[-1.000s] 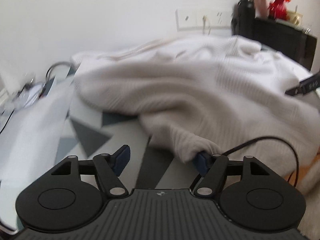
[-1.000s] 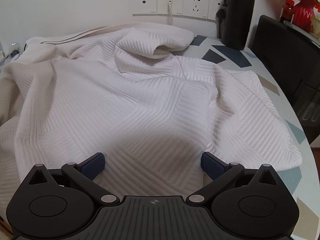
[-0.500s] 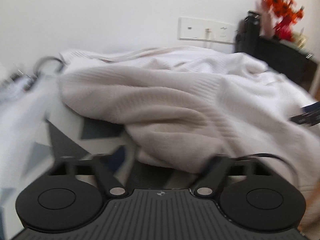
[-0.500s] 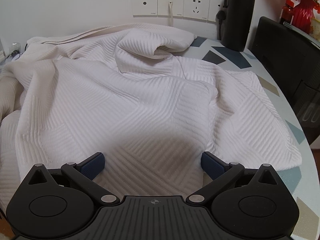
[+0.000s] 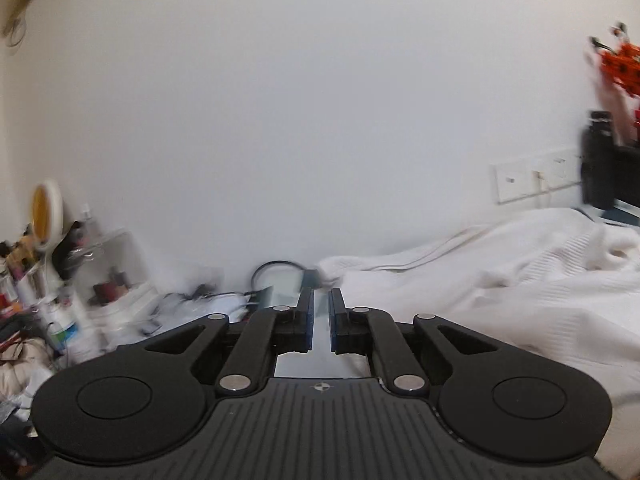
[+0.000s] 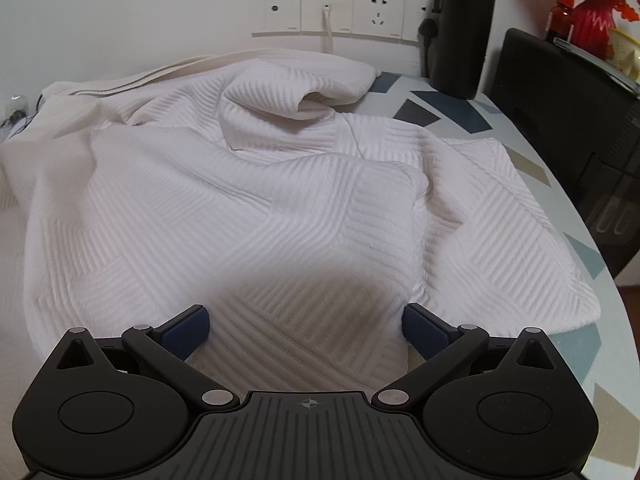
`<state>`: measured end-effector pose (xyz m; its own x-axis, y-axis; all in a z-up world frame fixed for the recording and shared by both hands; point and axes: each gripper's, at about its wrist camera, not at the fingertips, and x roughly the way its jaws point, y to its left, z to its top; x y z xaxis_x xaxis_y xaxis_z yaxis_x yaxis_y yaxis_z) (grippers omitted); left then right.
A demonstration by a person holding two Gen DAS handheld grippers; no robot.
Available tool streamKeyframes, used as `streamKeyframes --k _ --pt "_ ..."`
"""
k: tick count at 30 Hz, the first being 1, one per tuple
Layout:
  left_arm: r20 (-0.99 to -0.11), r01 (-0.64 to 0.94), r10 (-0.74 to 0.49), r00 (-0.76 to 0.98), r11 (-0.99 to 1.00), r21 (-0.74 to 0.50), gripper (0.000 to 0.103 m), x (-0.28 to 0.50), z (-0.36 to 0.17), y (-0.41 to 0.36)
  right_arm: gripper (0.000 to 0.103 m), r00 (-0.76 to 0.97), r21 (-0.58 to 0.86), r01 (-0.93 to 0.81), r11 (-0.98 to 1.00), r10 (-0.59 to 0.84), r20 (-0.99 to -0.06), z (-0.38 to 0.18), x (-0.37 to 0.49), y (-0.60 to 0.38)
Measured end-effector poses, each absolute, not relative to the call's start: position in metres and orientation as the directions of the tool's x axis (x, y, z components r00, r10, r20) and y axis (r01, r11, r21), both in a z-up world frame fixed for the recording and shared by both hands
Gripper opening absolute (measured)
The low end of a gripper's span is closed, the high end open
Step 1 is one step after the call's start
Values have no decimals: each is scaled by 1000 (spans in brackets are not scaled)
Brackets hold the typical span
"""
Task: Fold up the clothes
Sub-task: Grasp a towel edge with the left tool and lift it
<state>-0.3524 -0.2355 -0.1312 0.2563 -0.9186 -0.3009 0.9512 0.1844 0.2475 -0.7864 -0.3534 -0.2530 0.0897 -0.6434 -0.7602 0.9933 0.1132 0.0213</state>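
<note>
Left wrist view: left hand-held gripper (image 5: 321,322) raised, aimed at white wall; blue-padded fingers nearly pressed together, slim gap, nothing pinched. One white ribbed garment (image 5: 520,280) lies low right, heaped, long axis running right toward black bottle (image 5: 598,164). Blurred clutter left.

Right wrist view: right hand-held gripper (image 6: 306,330) spread wide, both pads resting on garment (image 6: 280,208). Single knit piece, chevron-ribbed, rumpled, sprawled across patterned surface (image 6: 580,248), rolled fold toward four-plate socket strip (image 6: 340,10). One red vase (image 6: 592,2).
</note>
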Motion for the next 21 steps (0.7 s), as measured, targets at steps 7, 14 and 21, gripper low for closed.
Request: streamKeyframes --k 7,14,21 --pt "-526 978 -836 157 207 -37 39 -316 -184 -226 102 71 20 996 87 -634 -770 -252 -785 -355" --pt "-553 637 -831 -62 394 -662 55 -253 -242 -191 102 38 17 999 40 -631 -775 -251 -780 -356" --pt "-429 450 -883 -193 309 -838 13 -250 -263 -206 102 19 15 1000 11 -625 -781 -251 -778 -360"
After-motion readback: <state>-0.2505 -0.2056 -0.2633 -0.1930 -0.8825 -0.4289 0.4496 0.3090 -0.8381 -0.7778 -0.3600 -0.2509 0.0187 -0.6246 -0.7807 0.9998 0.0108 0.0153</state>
